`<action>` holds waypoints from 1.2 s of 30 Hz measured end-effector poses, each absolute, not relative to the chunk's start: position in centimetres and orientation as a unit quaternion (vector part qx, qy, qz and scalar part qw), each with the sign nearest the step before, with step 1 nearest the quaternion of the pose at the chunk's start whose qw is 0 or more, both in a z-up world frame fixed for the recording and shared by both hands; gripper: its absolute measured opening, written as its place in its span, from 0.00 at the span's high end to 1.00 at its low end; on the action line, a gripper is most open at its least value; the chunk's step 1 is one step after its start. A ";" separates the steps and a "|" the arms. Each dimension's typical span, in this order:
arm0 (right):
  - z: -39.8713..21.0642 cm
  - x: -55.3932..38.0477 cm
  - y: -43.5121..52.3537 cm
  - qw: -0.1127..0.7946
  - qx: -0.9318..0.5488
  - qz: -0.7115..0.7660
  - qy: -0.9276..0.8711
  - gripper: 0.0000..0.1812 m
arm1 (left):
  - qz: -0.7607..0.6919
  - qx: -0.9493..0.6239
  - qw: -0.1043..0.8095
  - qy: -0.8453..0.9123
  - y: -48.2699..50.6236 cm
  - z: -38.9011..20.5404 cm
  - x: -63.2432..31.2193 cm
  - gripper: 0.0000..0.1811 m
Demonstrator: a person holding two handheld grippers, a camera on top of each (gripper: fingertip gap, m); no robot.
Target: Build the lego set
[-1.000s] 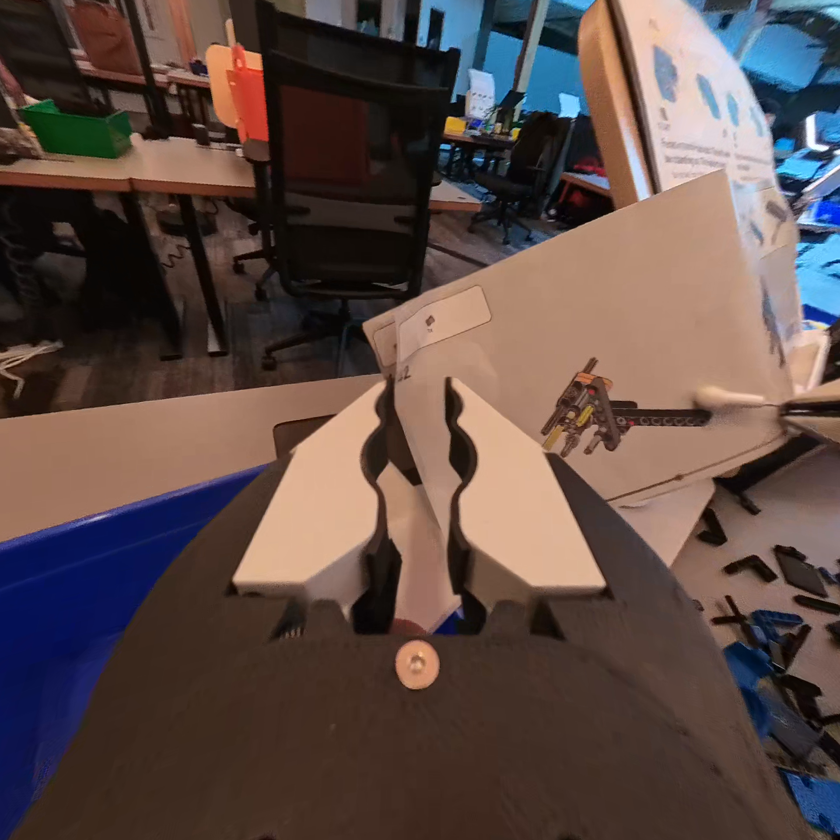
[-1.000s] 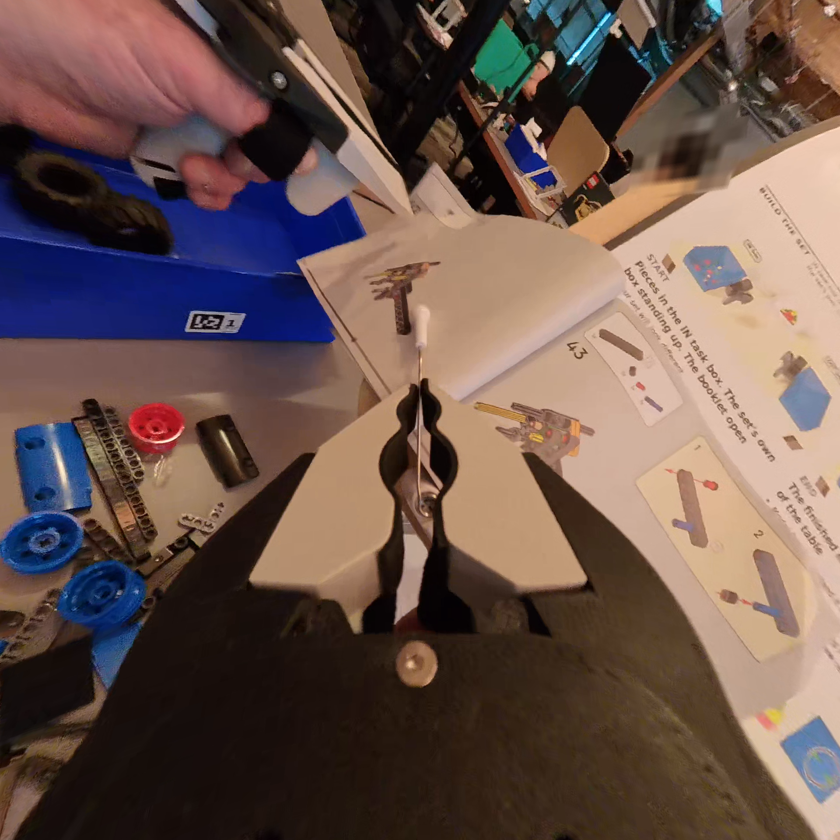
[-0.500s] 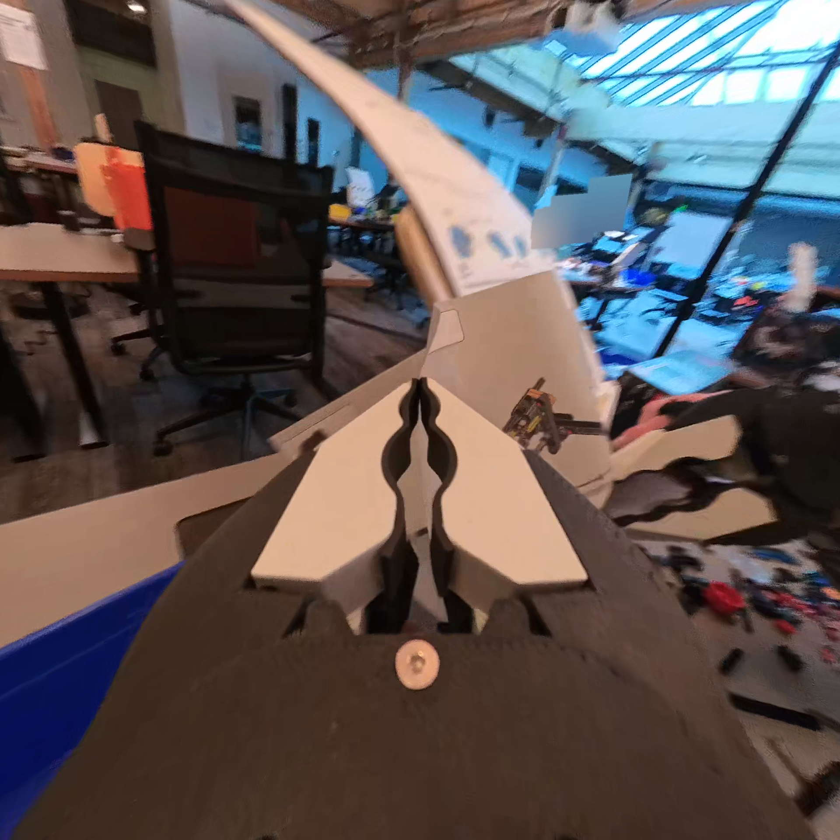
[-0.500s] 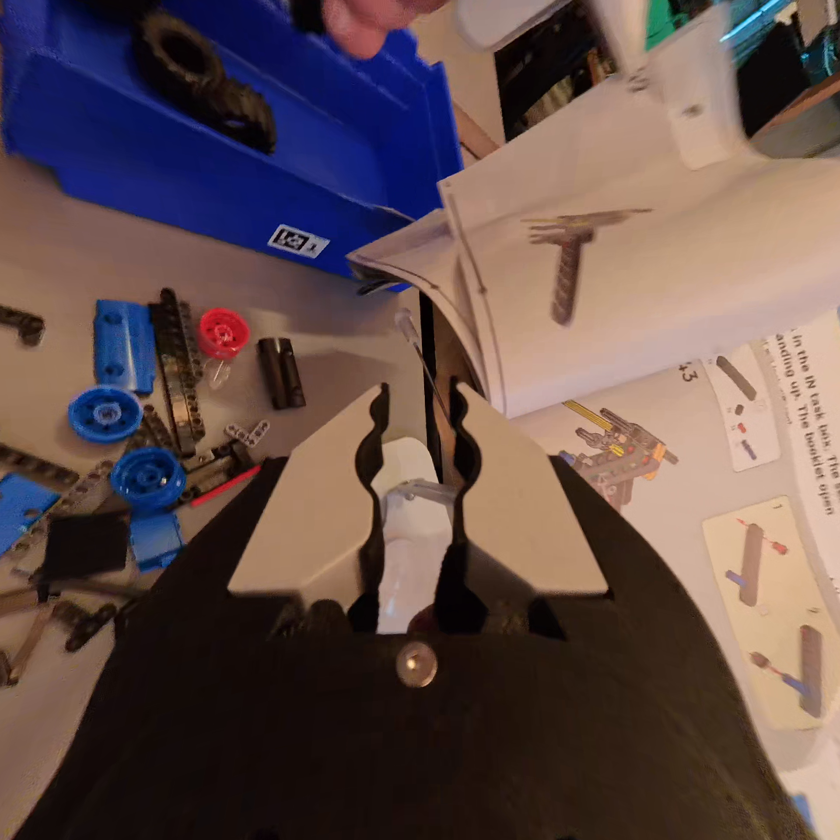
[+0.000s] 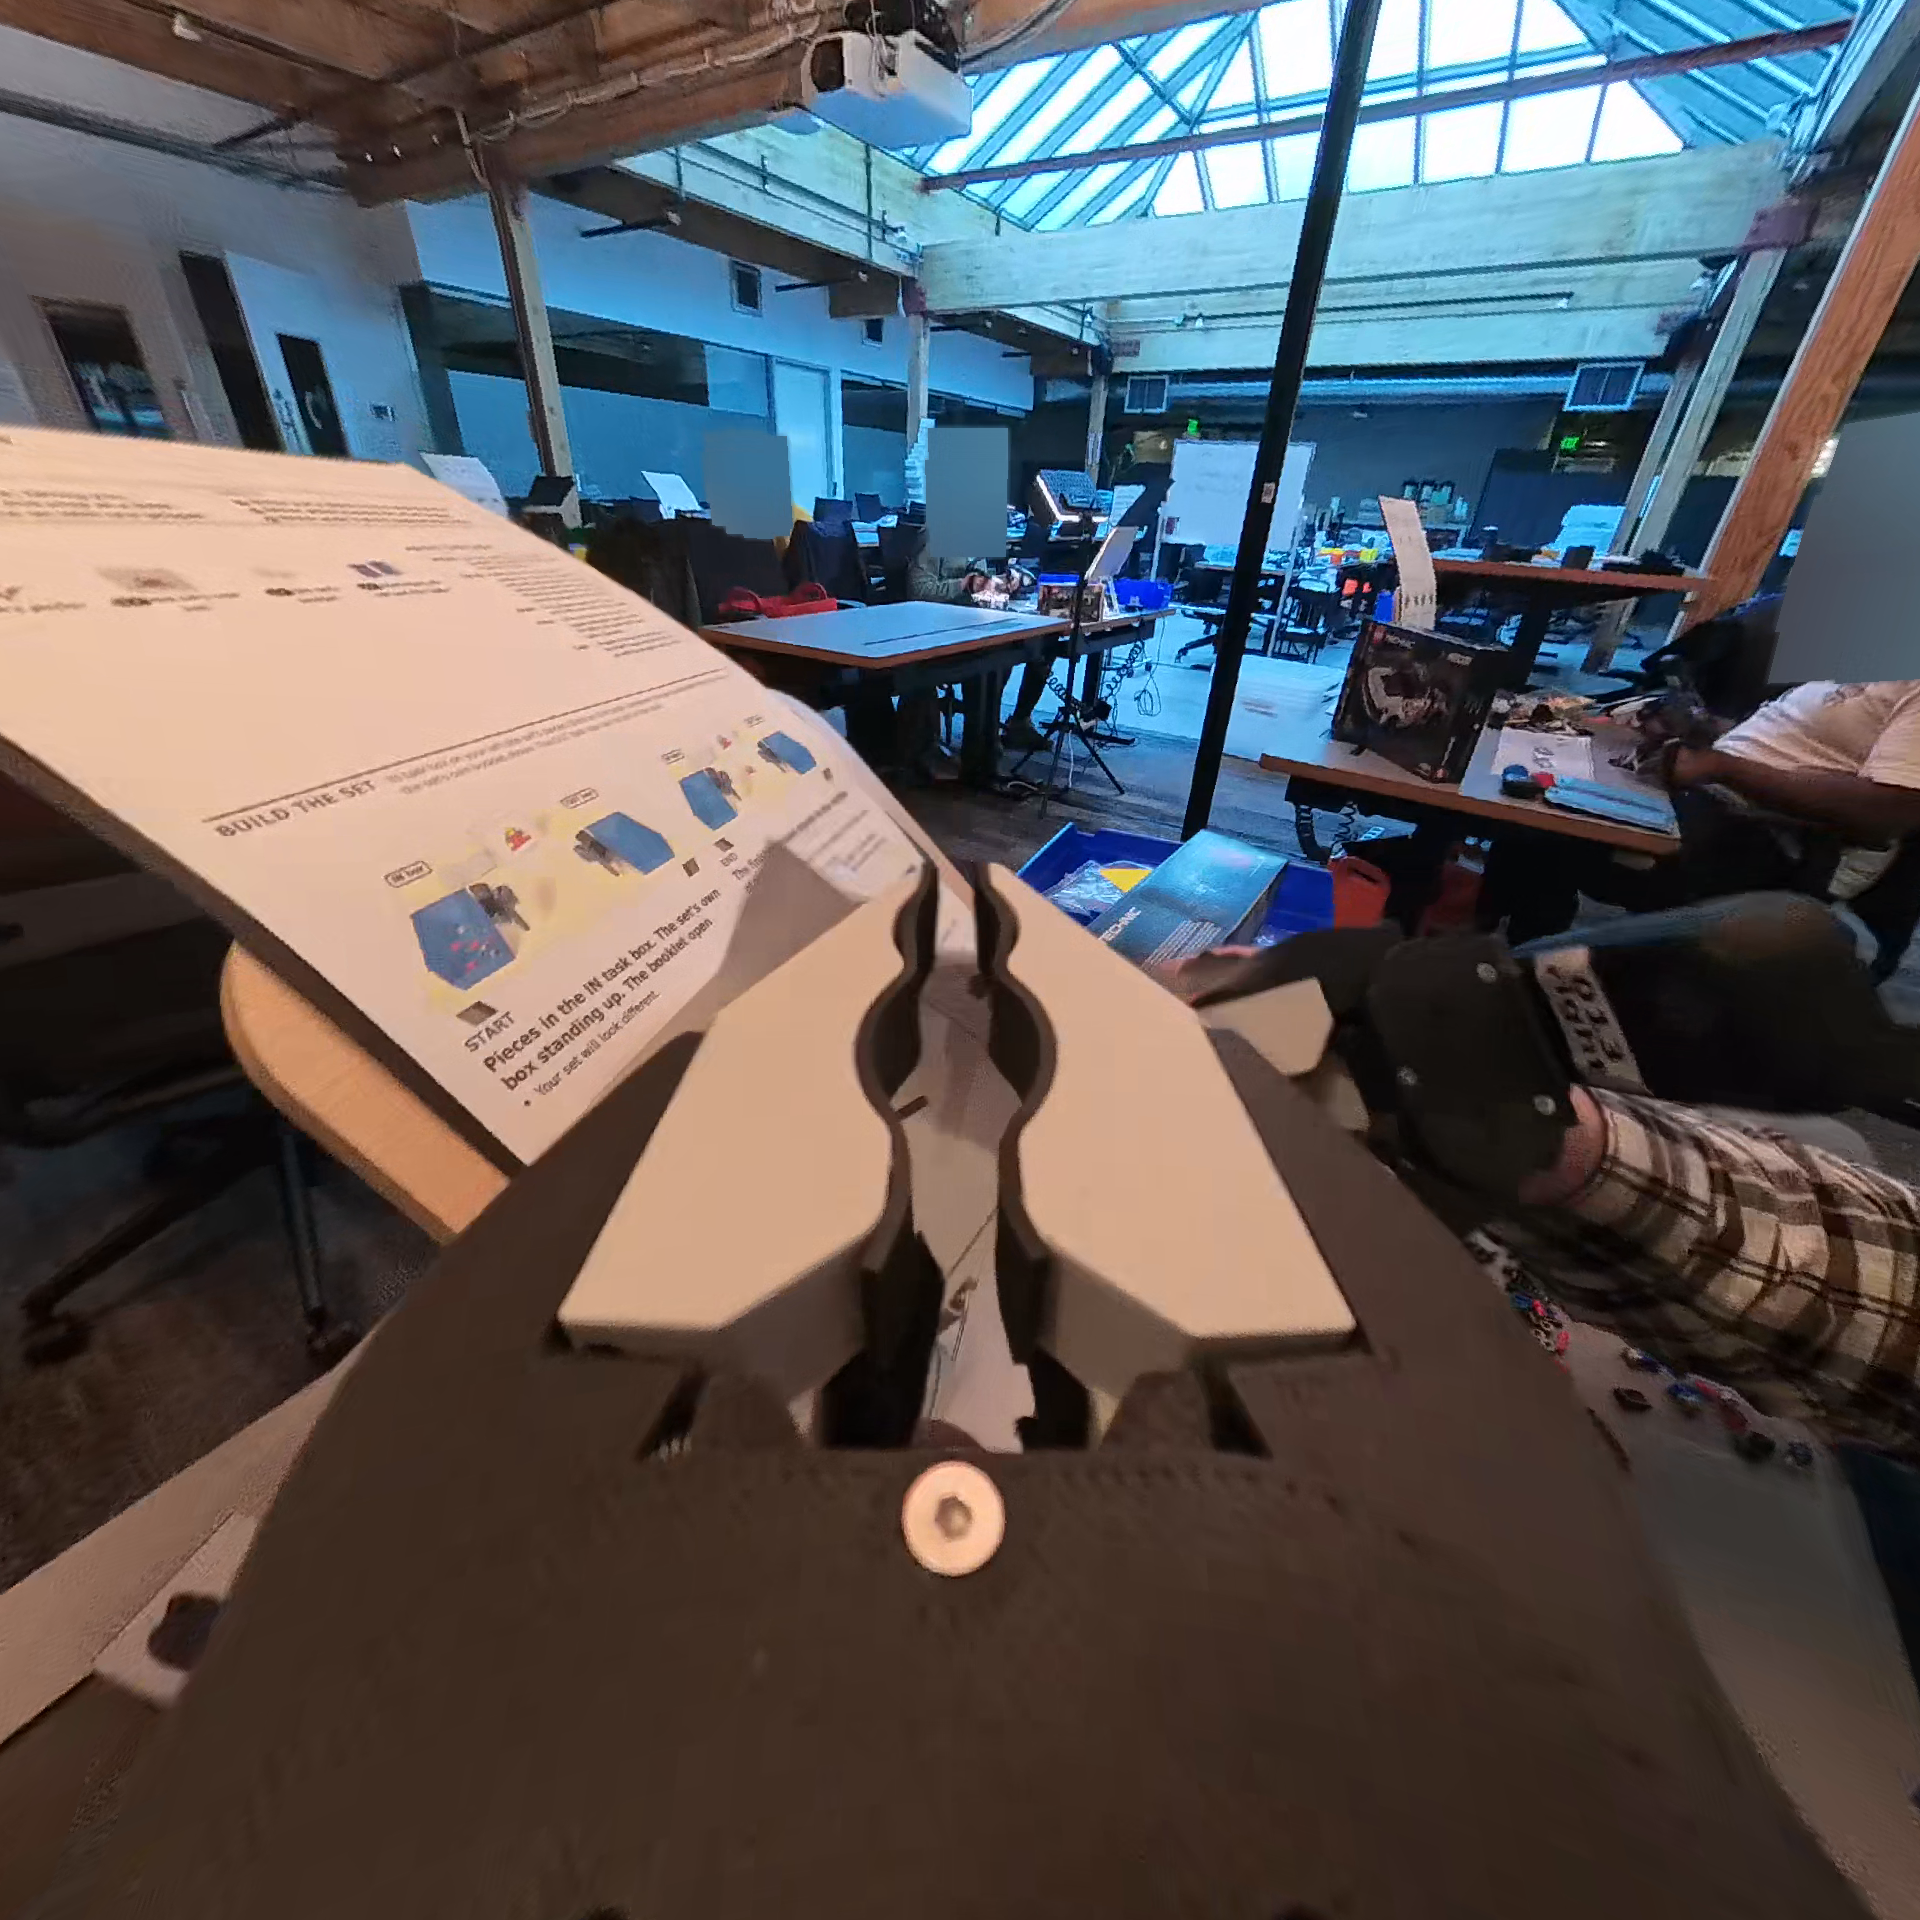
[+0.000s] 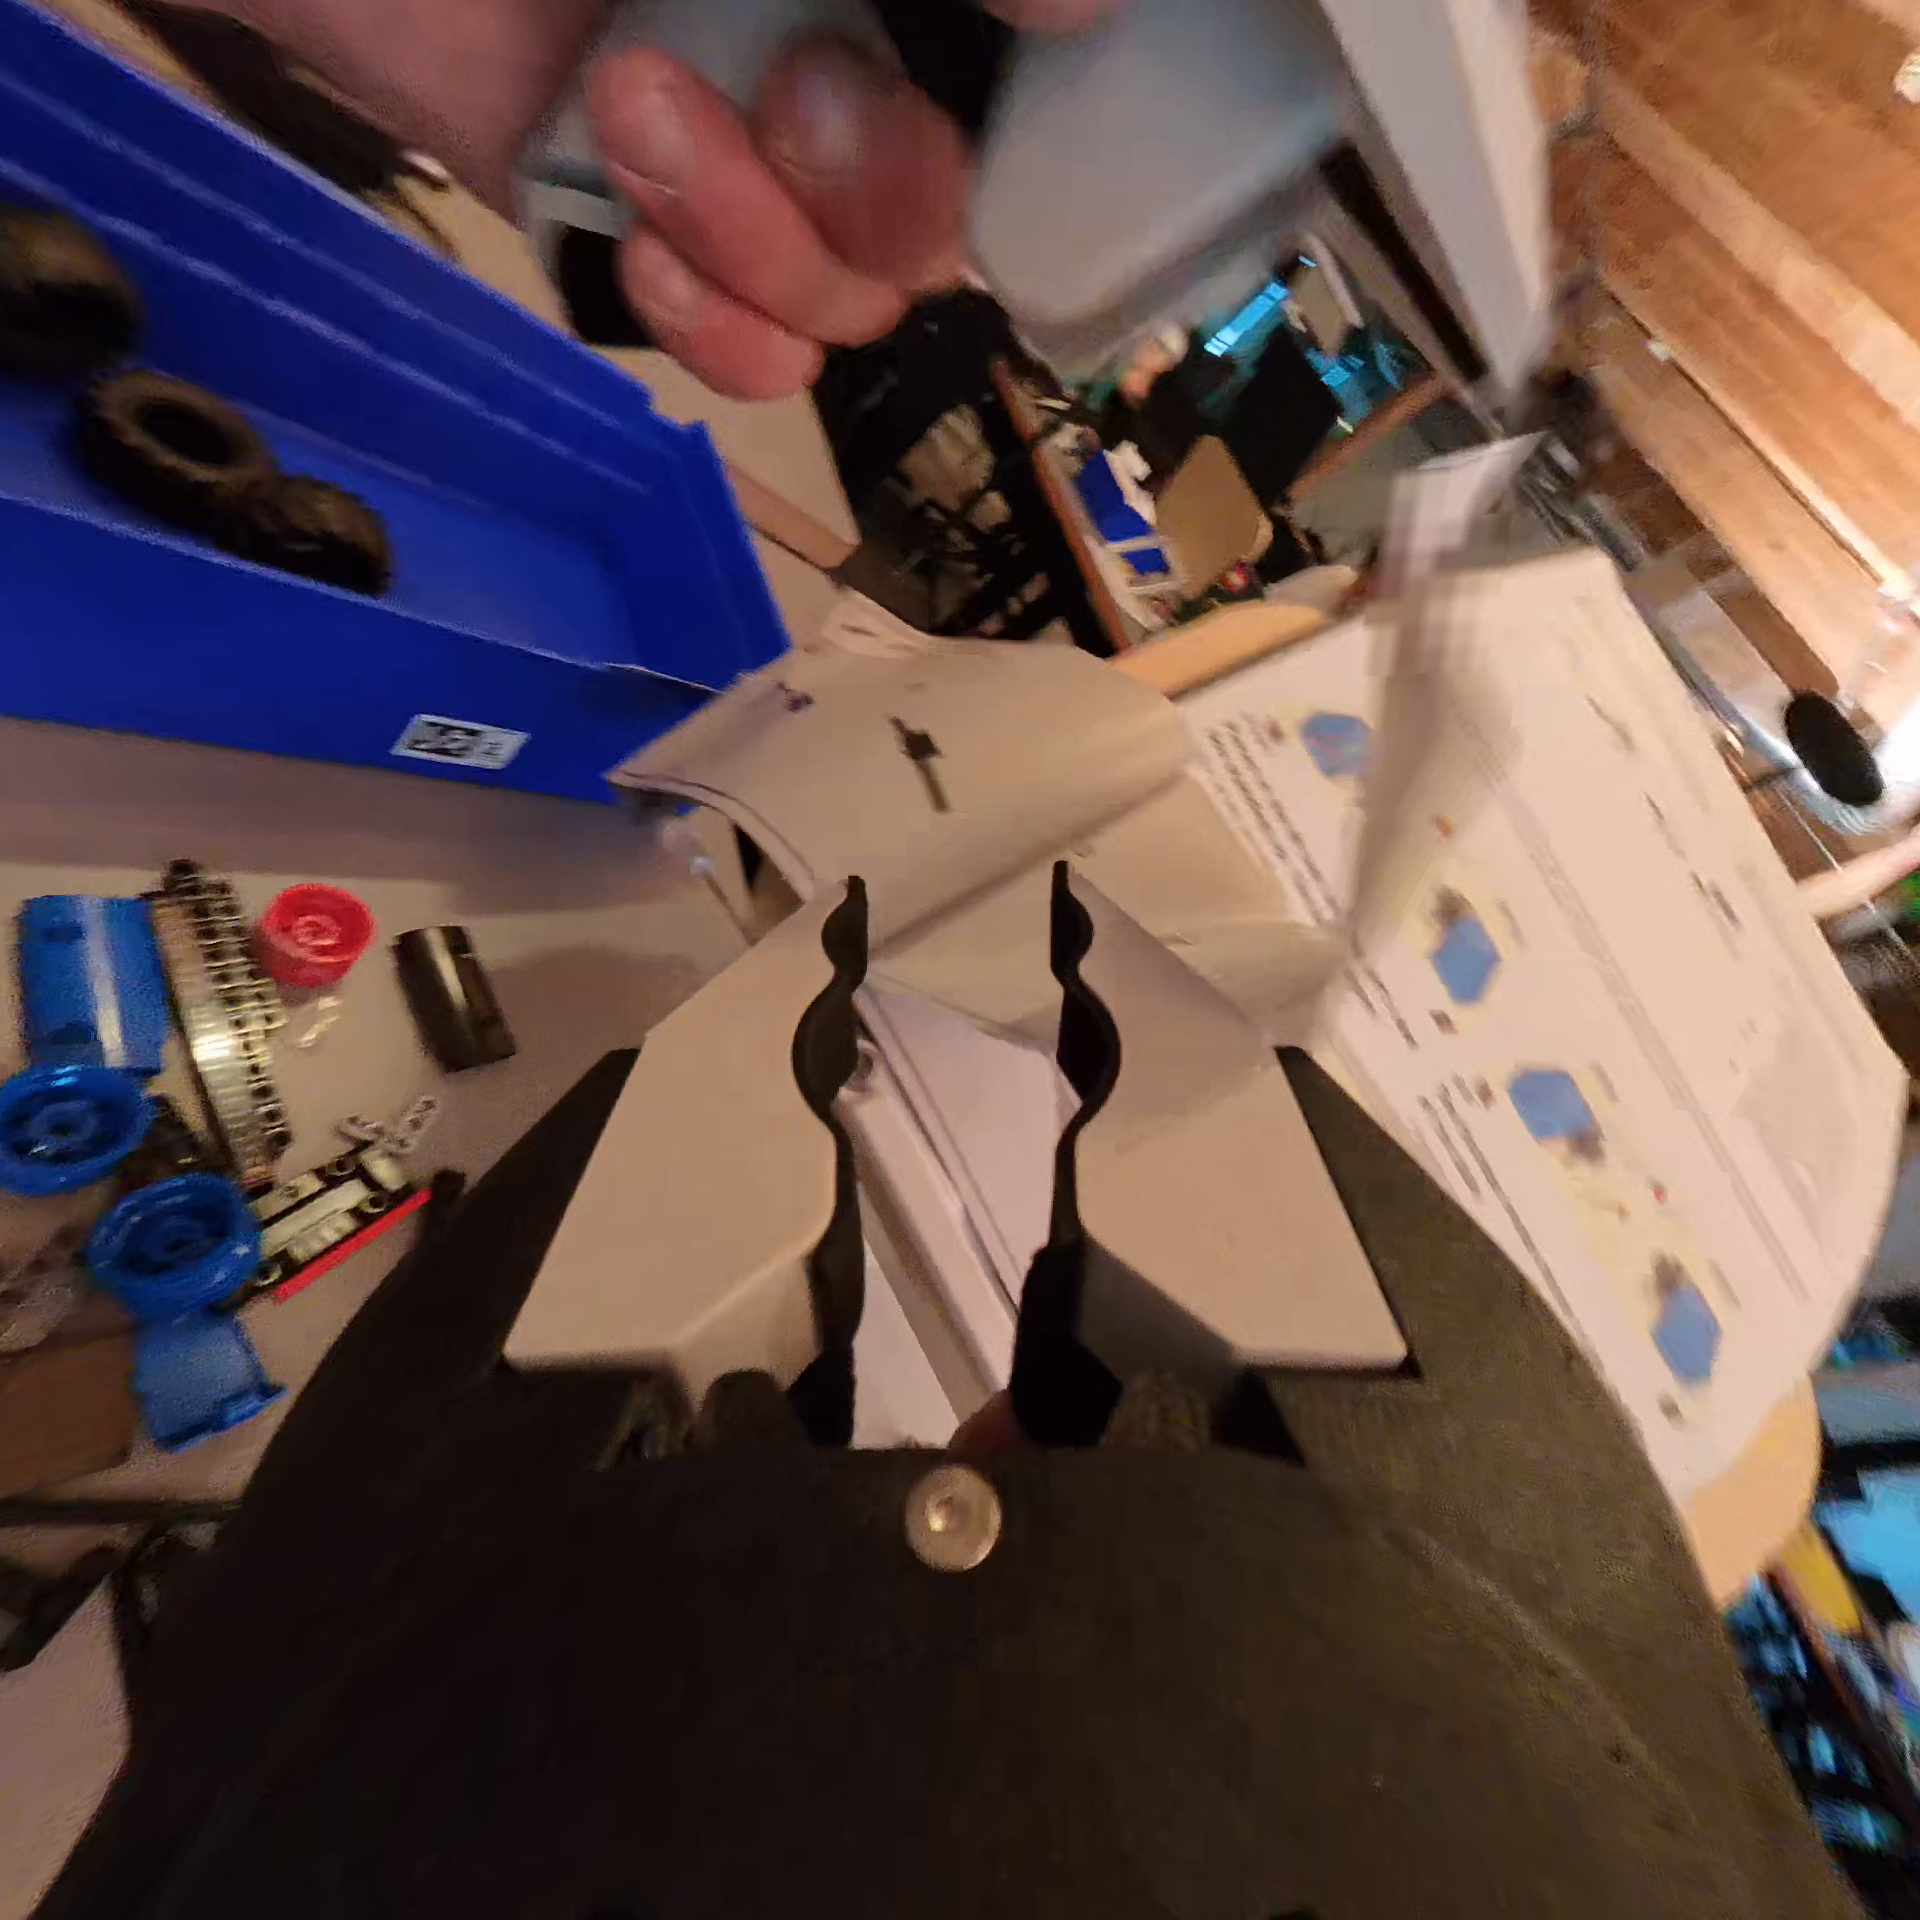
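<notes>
My left gripper (image 5: 956, 883) is almost shut on a white page (image 5: 956, 1101) of the instruction booklet and holds it raised. It shows blurred at the top of the right wrist view (image 6: 1143, 187), in a person's hand, with the lifted page (image 6: 1403, 727) hanging below it. My right gripper (image 6: 954, 894) is open and empty, just above the open booklet (image 6: 935, 748). It also shows in the left wrist view (image 5: 1257, 1023). Loose Lego parts lie on the table to the left: blue wheels (image 6: 62, 1127), a red wheel (image 6: 312, 930), a black beam (image 6: 223, 1018).
A blue bin (image 6: 468, 582) with black tyres (image 6: 166, 447) stands at the back left. A large printed guide sheet (image 6: 1558, 987) lies to the right on a round table and curves up in the left wrist view (image 5: 416, 727). A plaid sleeve (image 5: 1714, 1247) is at the right. About 11 cm separates my left fingertips from my right. My right gripper is the nearer one to the red wheel (image 6: 312, 930): about 25 cm, against 35 cm.
My right gripper has opened and let go of the thin white-tipped rod. My left gripper has closed on the booklet page and swung up and to the right with it.
</notes>
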State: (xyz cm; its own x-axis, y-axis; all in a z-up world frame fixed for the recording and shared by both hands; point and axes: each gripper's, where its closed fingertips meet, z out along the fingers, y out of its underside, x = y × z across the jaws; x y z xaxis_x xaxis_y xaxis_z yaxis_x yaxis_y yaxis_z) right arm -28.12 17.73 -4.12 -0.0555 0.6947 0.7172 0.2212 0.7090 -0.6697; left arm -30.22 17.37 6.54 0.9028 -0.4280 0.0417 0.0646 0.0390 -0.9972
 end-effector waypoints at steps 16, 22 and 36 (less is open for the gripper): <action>-5.2 -23.3 28.2 0.584 -0.490 0.183 -0.620 0.72 | -0.028 -0.773 0.634 0.007 15.5 -6.4 -41.3 0.81; -5.3 -23.3 27.5 0.580 -0.484 0.178 -0.630 0.69 | -0.068 -0.777 0.623 -0.054 15.8 -9.6 -44.0 0.70; -5.4 -22.1 29.1 0.551 -0.494 0.167 -0.652 0.62 | -0.124 -0.772 0.620 -0.061 17.0 -10.9 -43.2 0.65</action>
State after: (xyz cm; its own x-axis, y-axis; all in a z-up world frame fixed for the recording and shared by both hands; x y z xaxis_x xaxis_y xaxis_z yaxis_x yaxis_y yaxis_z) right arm -22.06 29.07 -5.39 0.0949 0.8275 0.5534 0.4601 0.4565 -0.7615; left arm -43.18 17.05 -10.86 0.9616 -0.0604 0.2676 0.2483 -0.2233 -0.9426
